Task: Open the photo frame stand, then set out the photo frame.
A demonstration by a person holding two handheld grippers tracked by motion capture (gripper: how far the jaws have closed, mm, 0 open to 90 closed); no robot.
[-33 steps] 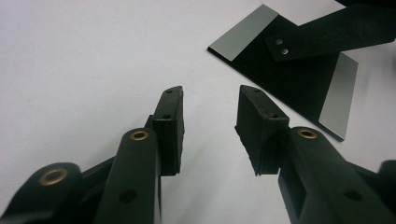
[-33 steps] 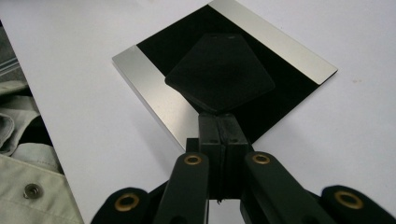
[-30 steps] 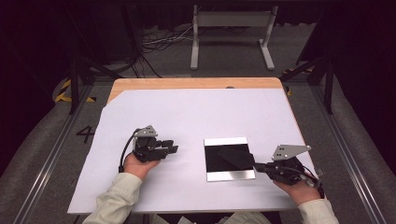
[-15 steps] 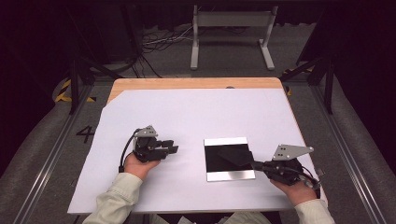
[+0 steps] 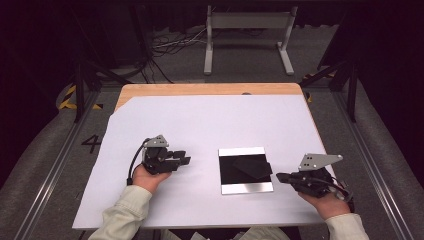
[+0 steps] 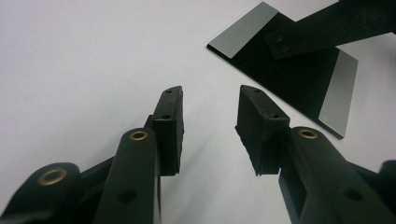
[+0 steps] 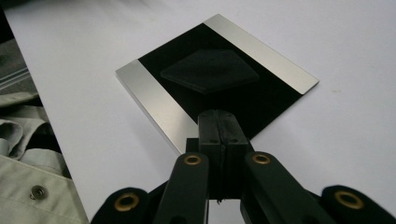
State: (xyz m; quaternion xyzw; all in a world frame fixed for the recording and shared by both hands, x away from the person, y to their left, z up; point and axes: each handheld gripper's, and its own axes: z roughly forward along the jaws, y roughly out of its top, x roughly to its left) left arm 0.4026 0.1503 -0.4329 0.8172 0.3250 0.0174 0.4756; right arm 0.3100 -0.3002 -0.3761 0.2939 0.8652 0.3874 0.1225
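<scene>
A flat black plate lies on the table.
The plate lies square to the table, silver strips far and near. Left claw wide; right claw shut tight, empty.

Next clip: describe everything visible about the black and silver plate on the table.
The plate is a thin, flat, roughly square slab with a glossy black middle and a silver, metal-looking strip along two opposite edges. It lies flat on the white table cover, between the two hands. A smaller, matte black, four-cornered flat piece rests on its black part, turned askew. The shut right tongs point at its near edge; whether they touch it cannot be told.
</scene>
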